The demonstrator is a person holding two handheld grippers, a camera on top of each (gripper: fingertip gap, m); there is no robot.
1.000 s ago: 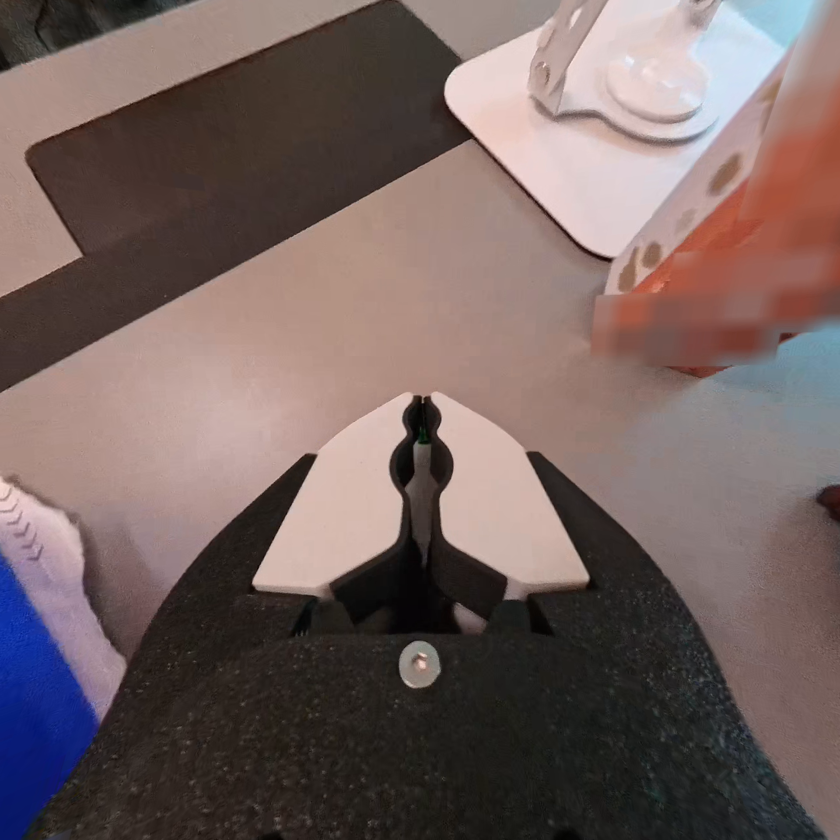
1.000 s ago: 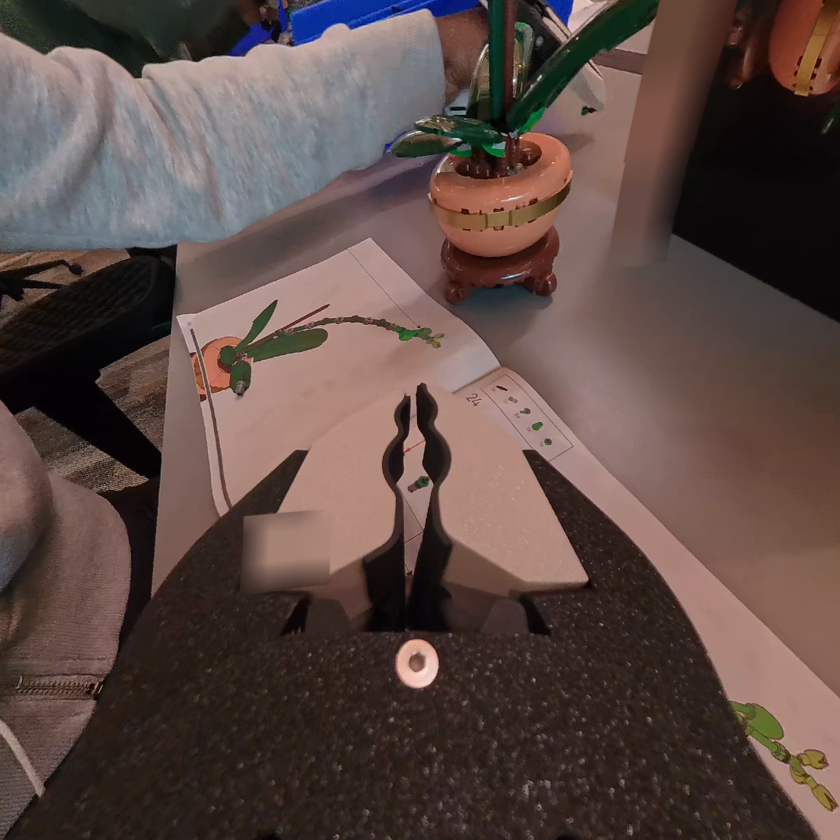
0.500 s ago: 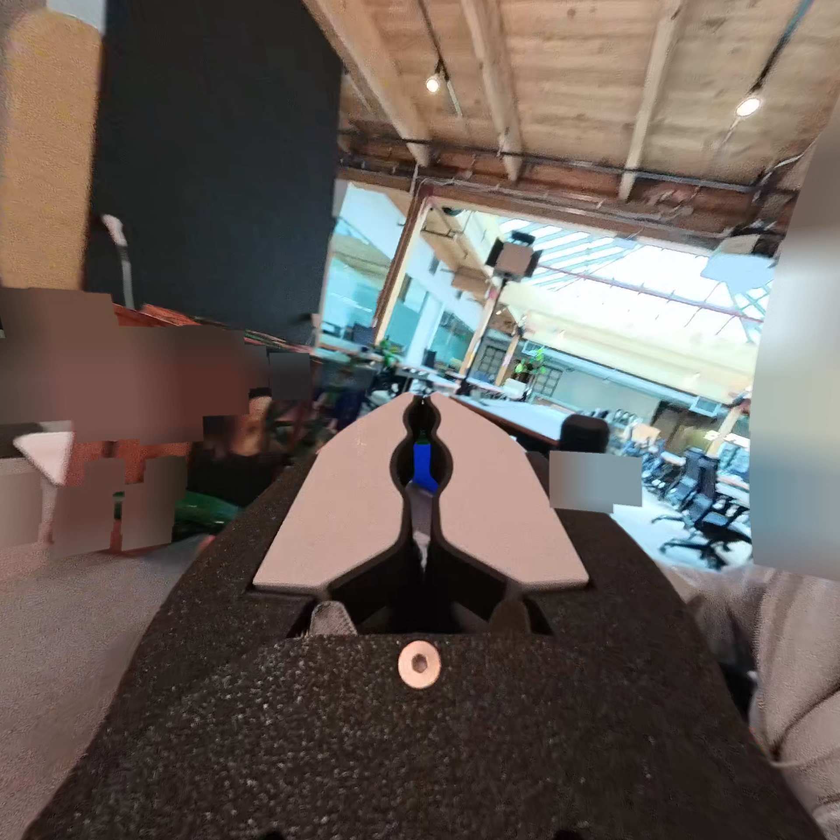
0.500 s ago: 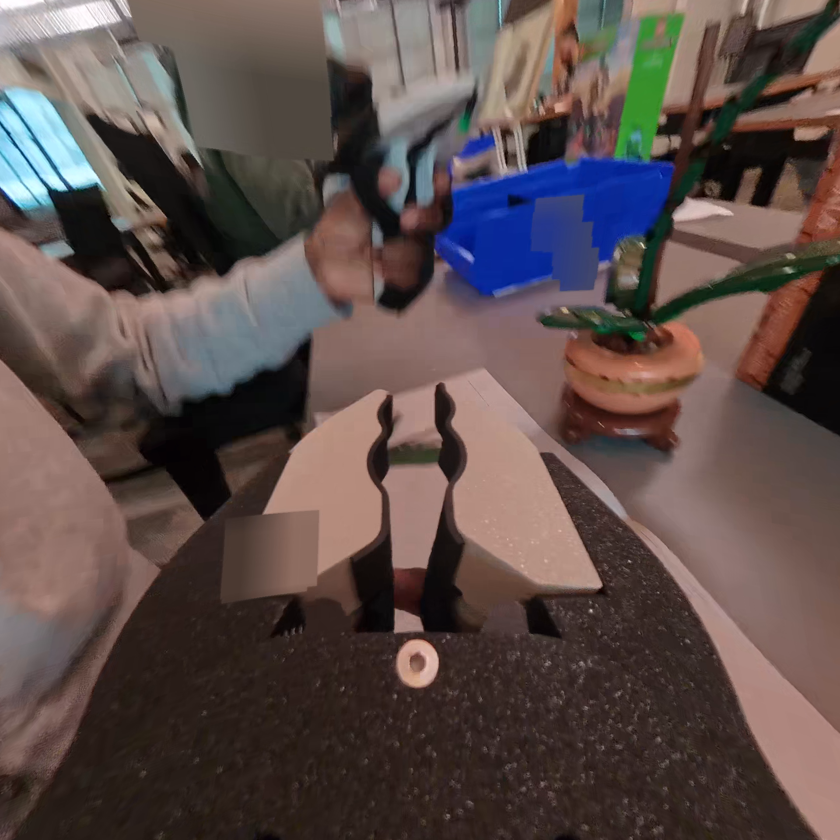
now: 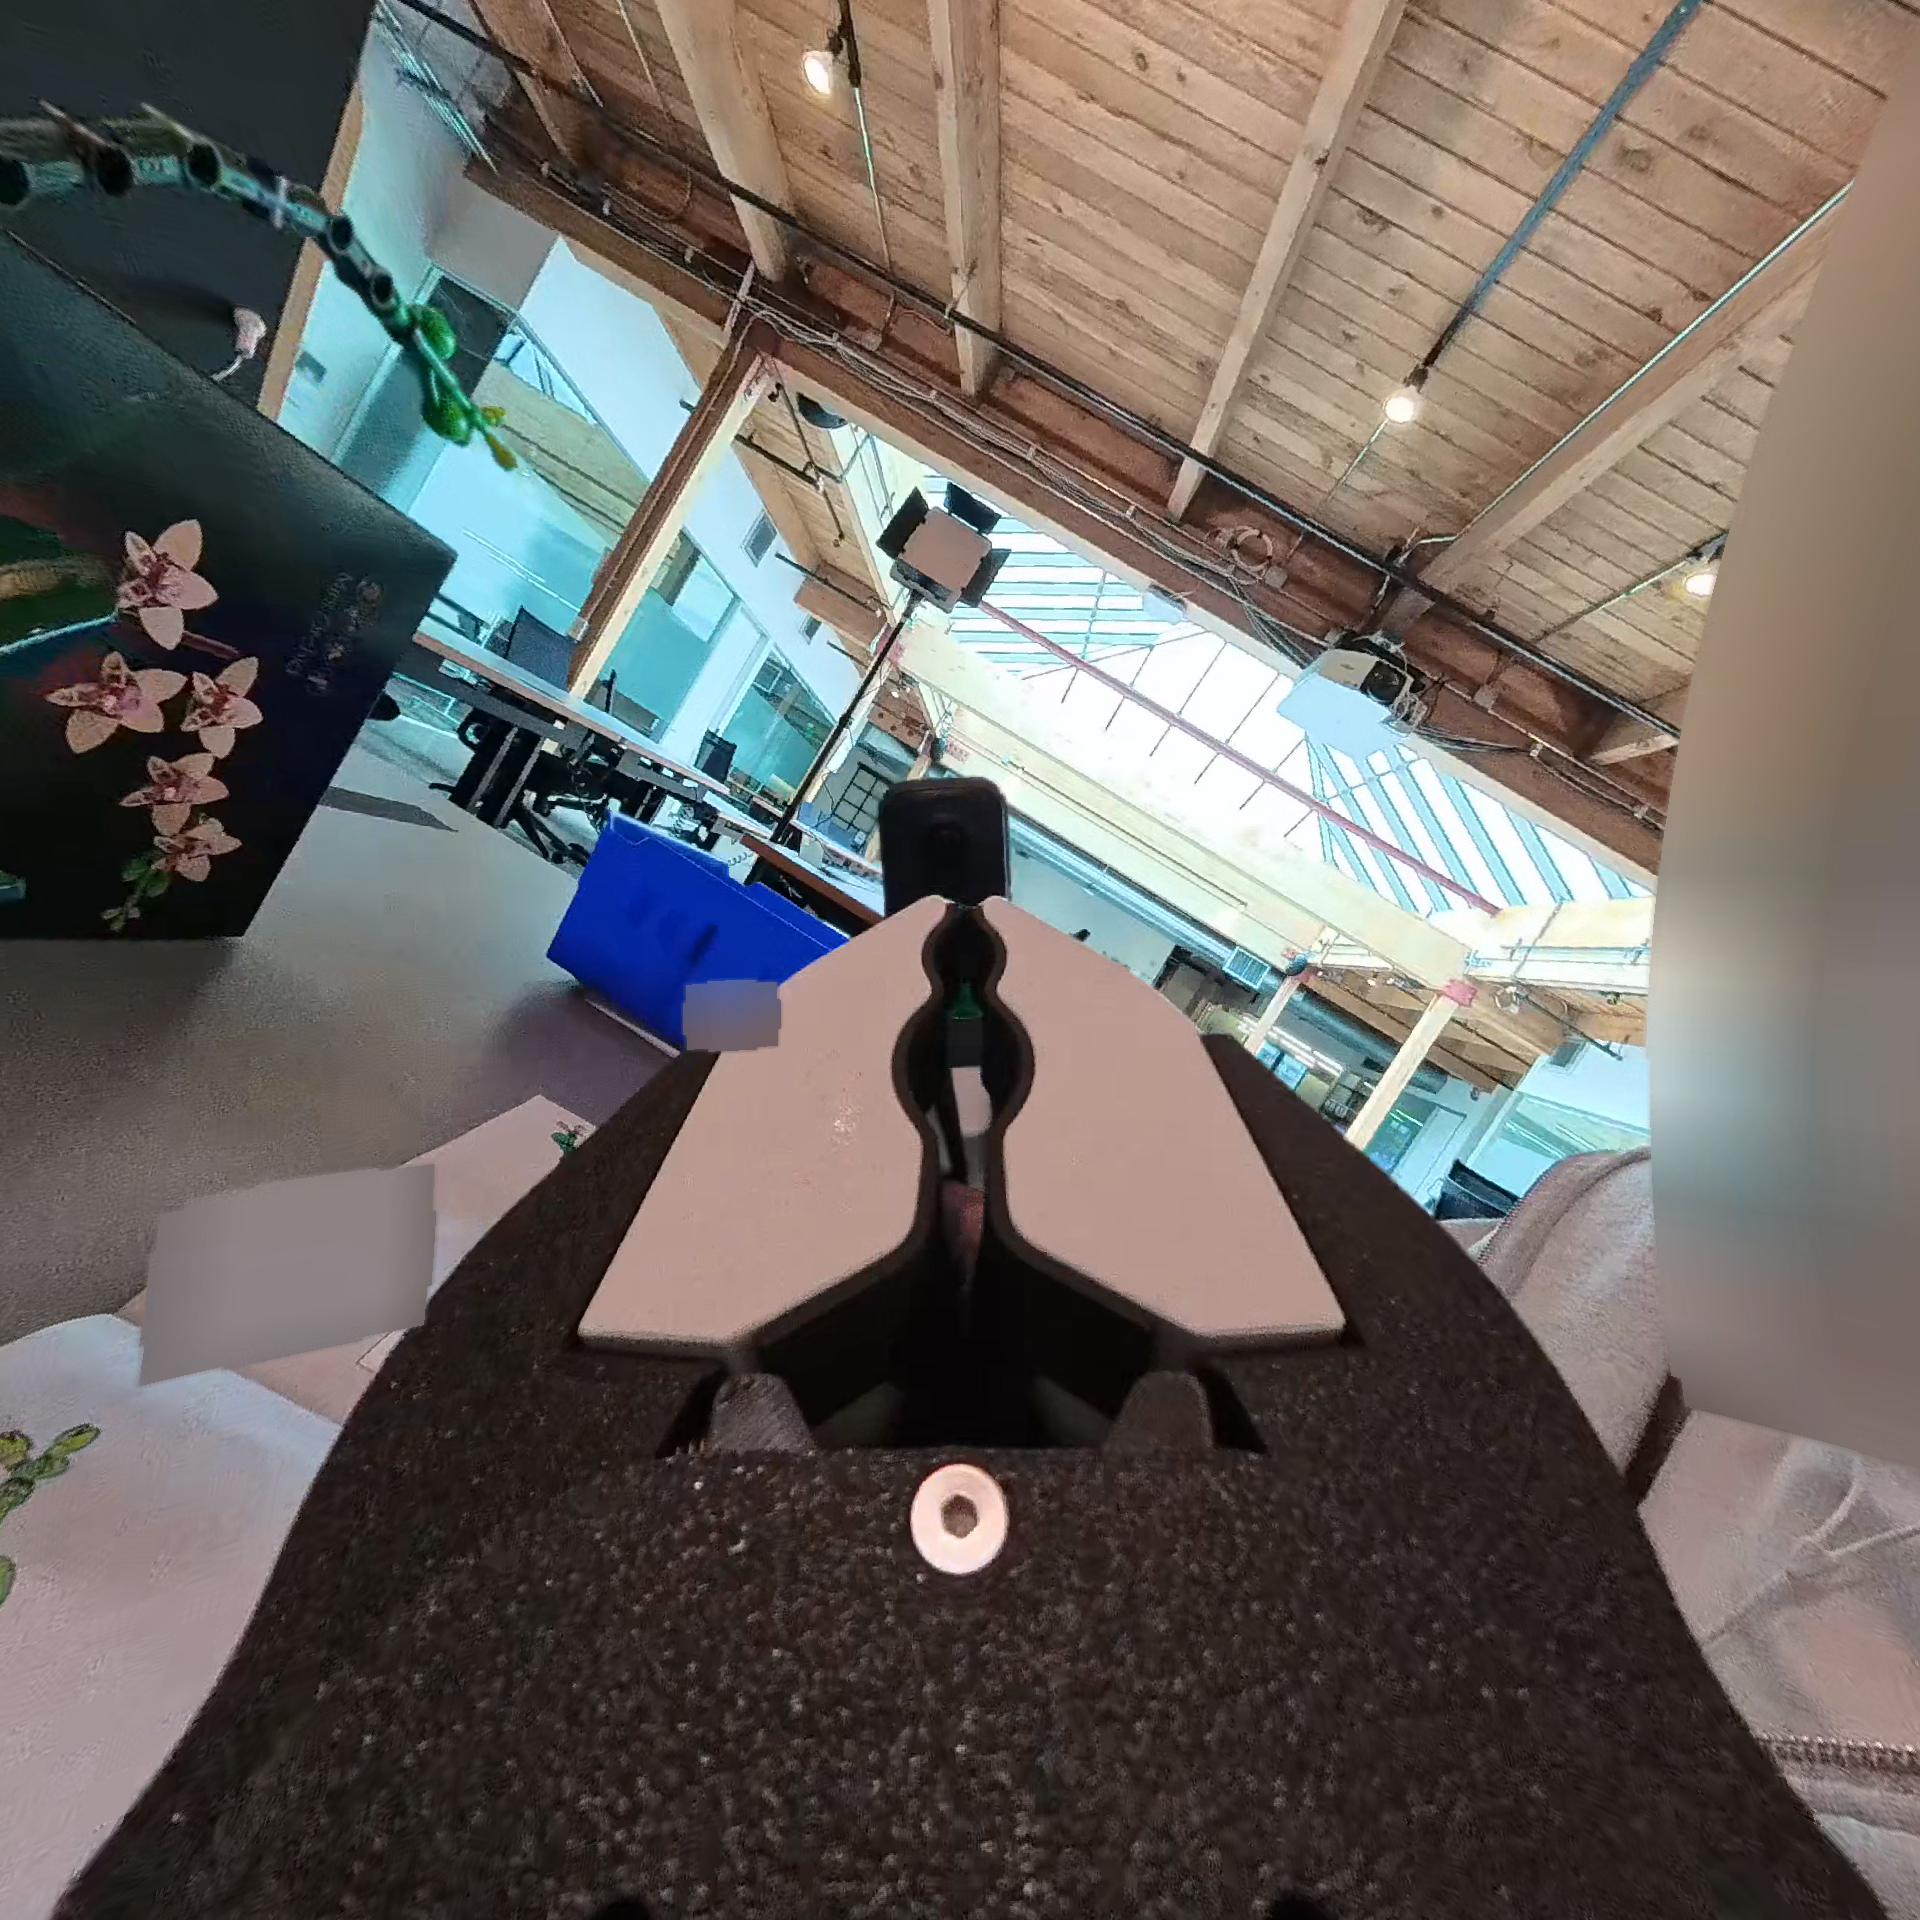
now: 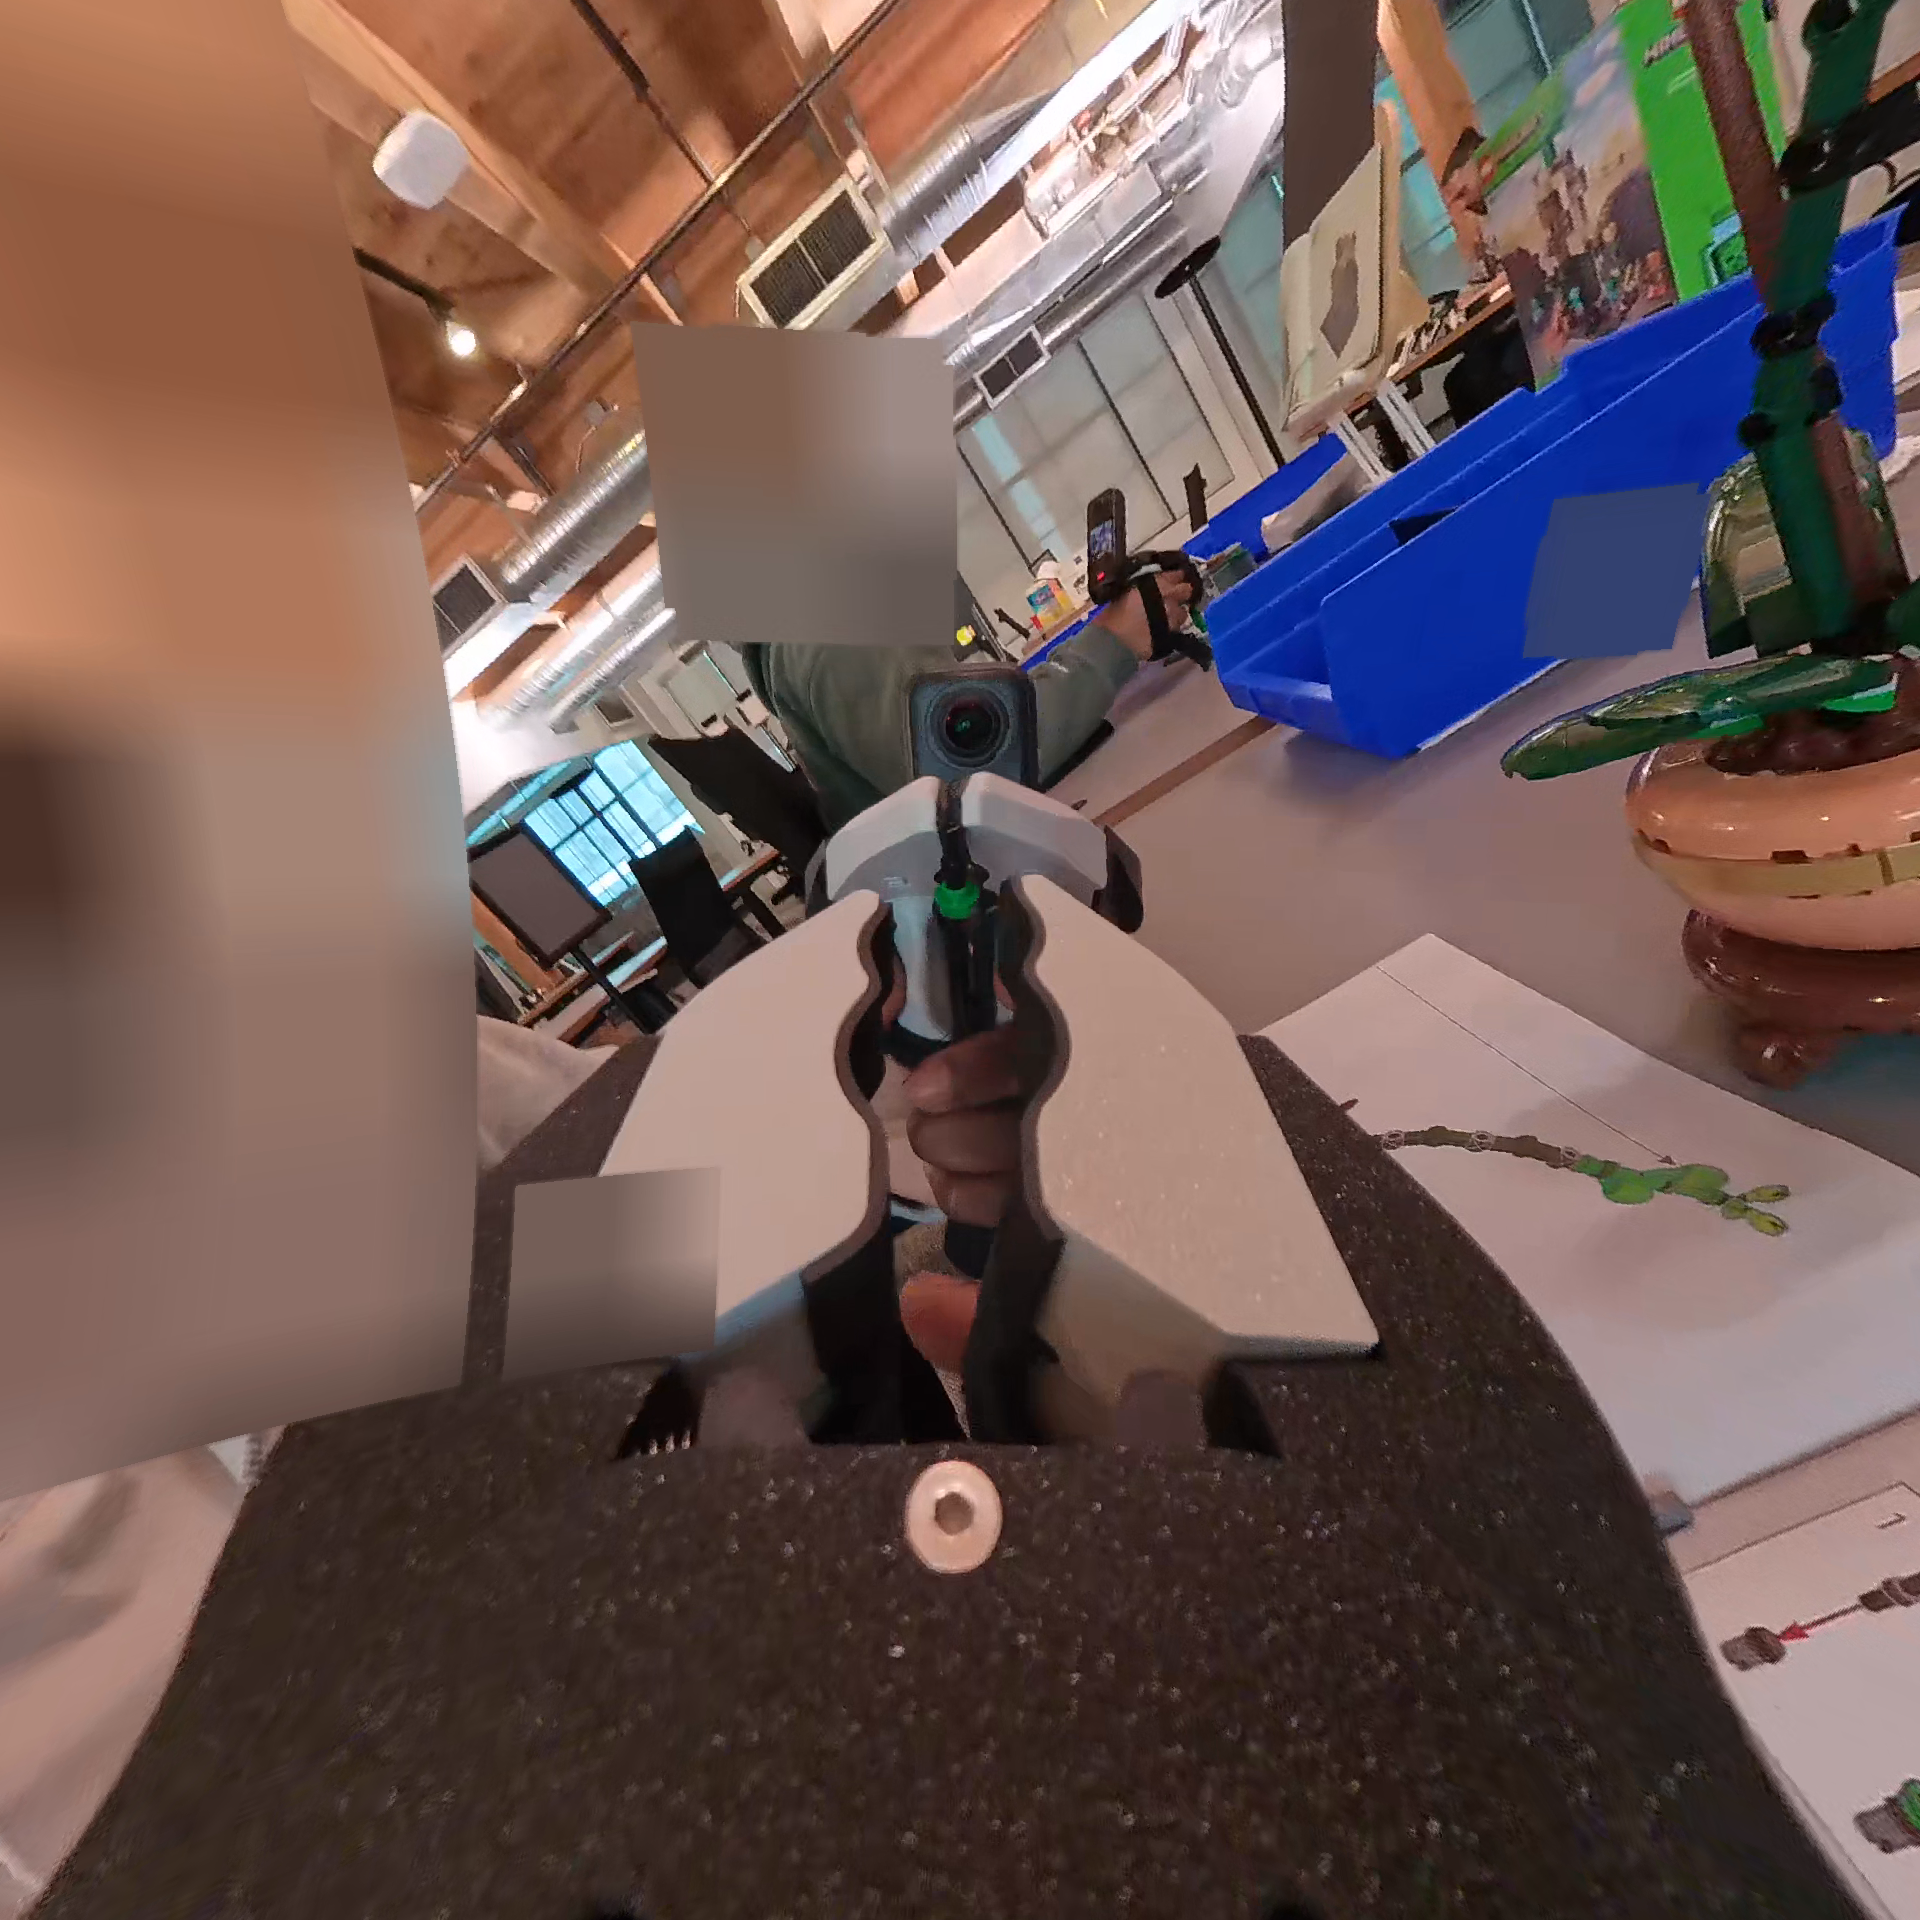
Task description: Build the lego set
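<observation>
Left wrist view: left gripper (image 5: pixel 964 909) raised off the table and tilted up toward the timber ceiling. Fingertips pressed together, pinching a thin dark stem piece with a green collar (image 5: pixel 966 1003) that sits in the scalloped slot between the pads. From left to right: dark box printed with pink flowers (image 5: pixel 187 707); arched brick-built branch with green buds (image 5: pixel 416 343) above it; instruction sheet (image 5: pixel 135 1538) at lower left; blue bin (image 5: pixel 675 945) on the grey table (image 5: pixel 260 1008); a black camera (image 5: pixel 943 842) just past the tips; grey sleeve (image 5: pixel 1579 1268) at right.

Right wrist view: right gripper (image 6: pixel 954 904) faces the left gripper head-on. Its jaws are spread, a clear gap between the tips. The green collar of the stem shows in that gap at the tips; whether either pad touches it cannot be told. To the right: blue bins (image 6: pixel 1455 623), instruction booklet (image 6: pixel 1558 1195) flat on the table, brick-built plant in a tan pot on a brown stand (image 6: pixel 1787 883).
</observation>
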